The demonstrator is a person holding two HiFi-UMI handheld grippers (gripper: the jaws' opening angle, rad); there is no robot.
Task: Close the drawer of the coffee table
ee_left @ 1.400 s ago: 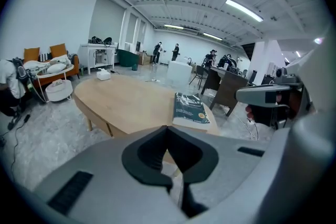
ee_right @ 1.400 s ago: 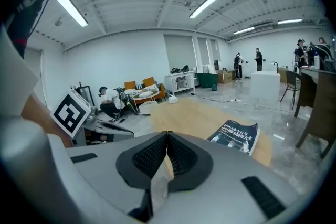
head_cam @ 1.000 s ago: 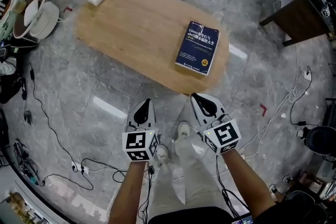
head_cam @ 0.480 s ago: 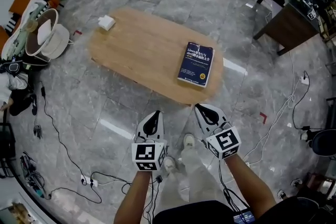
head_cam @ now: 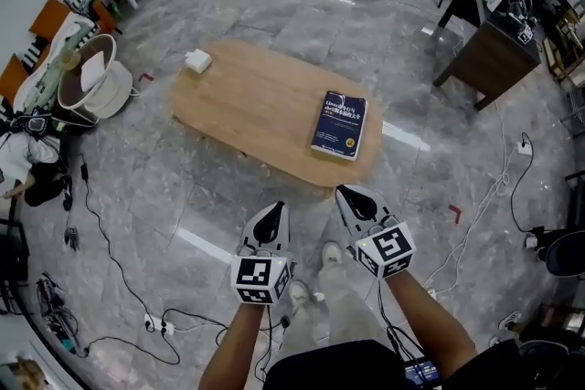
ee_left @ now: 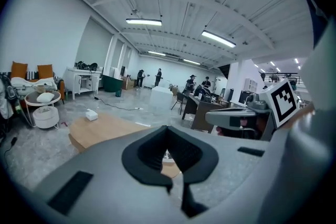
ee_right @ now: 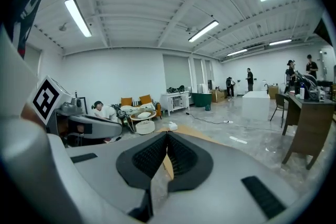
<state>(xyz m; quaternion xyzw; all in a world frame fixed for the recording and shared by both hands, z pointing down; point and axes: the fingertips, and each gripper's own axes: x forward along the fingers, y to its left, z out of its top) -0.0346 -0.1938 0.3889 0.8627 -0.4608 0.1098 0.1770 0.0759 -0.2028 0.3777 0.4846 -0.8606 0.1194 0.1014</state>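
Ahead of left claw (head_cam: 274,208) and right claw (head_cam: 346,192), both pressed together, empty: the coffee table (head_cam: 256,100).

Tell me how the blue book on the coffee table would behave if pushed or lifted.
The book lies flat and closed on the coffee table, so it would probably slide rather than tip or roll. It looks thick, so likely stiff and heavy for its size. It sits near the table's end, so a push that way might send it off.

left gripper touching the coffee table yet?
Apart. The head view shows grey floor between the left gripper and the near edge of the coffee table.
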